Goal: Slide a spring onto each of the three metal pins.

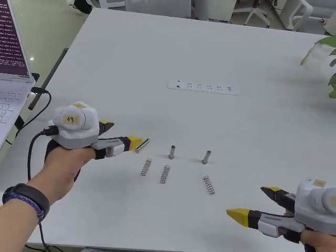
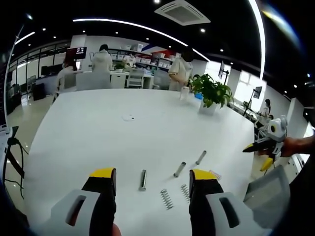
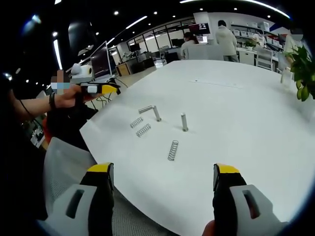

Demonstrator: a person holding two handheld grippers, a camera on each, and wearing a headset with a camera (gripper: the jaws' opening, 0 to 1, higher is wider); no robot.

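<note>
Tabletop bare from power strip at 12 o'clock down to the pins: wide lane. Springs sit close at 6 o'clock of the pins, tight gaps. Left claw blocks 9 o'clock side, right claw well apart at 4. Laptop at 10, plant at 2.

You are working at a white table in an open office; a laptop is sitting left, a potted plant right, light strips glowing overhead
</note>
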